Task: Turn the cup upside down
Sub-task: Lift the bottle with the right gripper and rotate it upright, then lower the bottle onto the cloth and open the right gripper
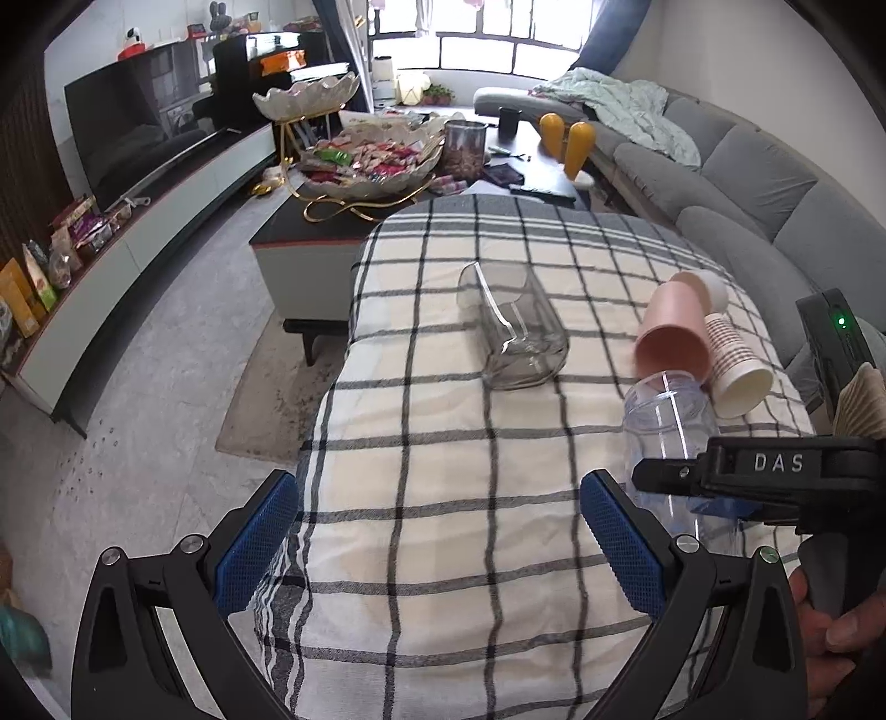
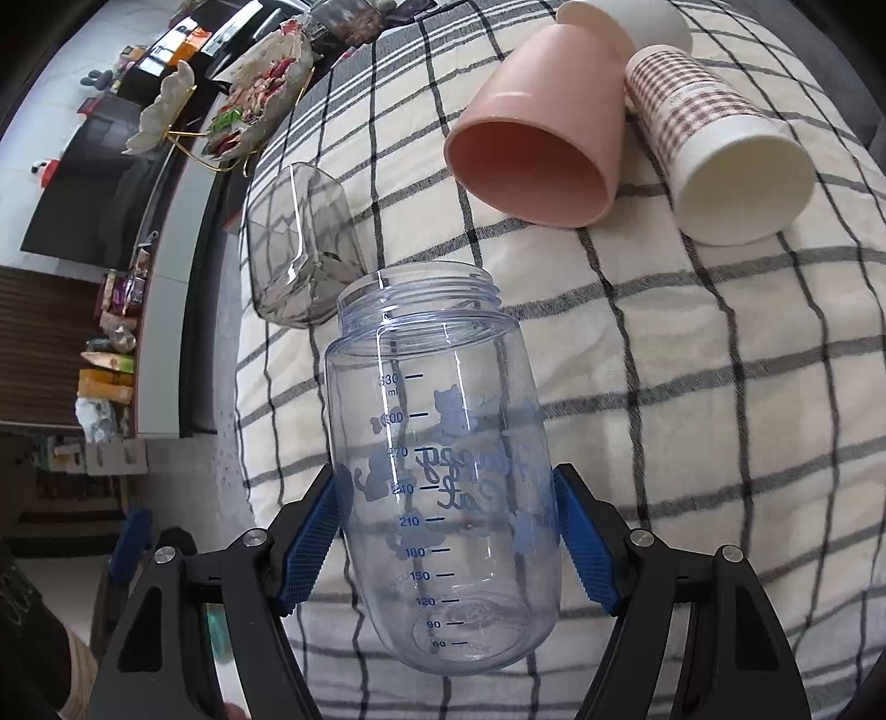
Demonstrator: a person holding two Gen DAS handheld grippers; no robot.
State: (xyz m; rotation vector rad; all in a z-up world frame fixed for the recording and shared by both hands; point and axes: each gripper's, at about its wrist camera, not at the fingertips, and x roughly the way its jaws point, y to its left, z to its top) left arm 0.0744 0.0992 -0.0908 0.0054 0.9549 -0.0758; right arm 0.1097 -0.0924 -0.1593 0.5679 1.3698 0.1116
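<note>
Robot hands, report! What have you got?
Right gripper shut on clear bottle, mouth pointing away. Left gripper open, holding nothing. Pink cup and paper cup lying close ahead.

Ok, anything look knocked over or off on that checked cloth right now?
Yes: the smoky glass, pink cup and paper cup all lie tipped on their sides on the cloth. No spills or breakage visible. The right tongs hold the clear bottle.

Five cups — two clear (image 2: 443, 476) (image 2: 299, 249), pink (image 2: 531, 144), two paper (image 2: 725, 160) (image 2: 659, 16)
</note>
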